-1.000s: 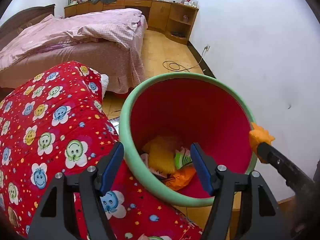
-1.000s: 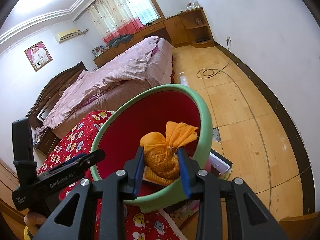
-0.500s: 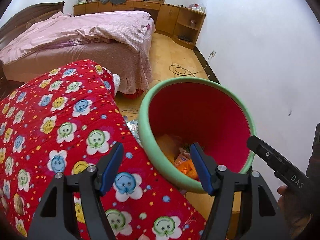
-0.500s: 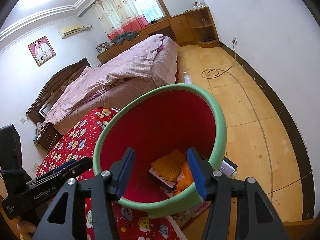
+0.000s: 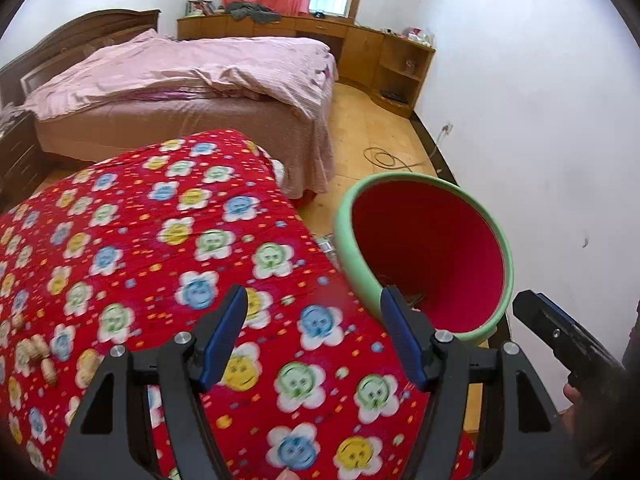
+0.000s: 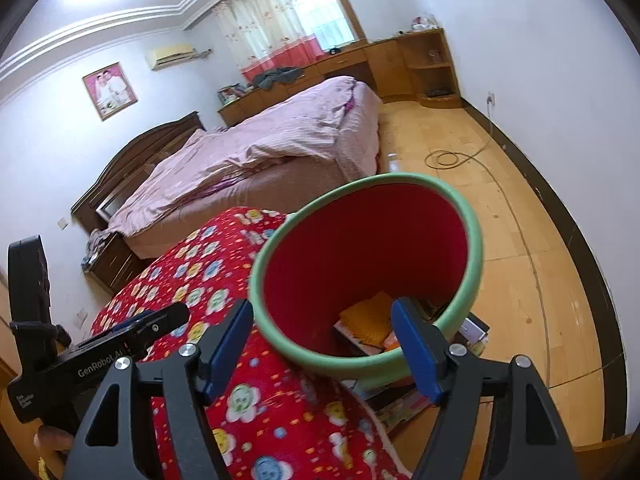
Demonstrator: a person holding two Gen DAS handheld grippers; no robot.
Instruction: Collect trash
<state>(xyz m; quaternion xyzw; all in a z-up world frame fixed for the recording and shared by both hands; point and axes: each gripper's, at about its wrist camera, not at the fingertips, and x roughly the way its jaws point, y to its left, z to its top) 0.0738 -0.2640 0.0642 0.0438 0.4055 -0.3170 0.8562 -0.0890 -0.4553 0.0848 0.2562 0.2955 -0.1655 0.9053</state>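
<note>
Trash (image 6: 370, 320) lies at the bottom of the green-rimmed red bin (image 6: 472, 248) beside the red flowered quilt (image 5: 140, 248), while the right gripper (image 6: 324, 344), jaws just opened, and left gripper (image 5: 314, 334) both hover released and empty.

Round bin (image 6: 470, 268), green outside and at the rim, red inside, upright on the floor just beside the red flowered quilt. At its bottom, an orange wad (image 6: 370, 318) lying on flat printed wrappers (image 6: 360, 344). On the quilt, small tan scraps (image 5: 38, 354), blurred.
</note>
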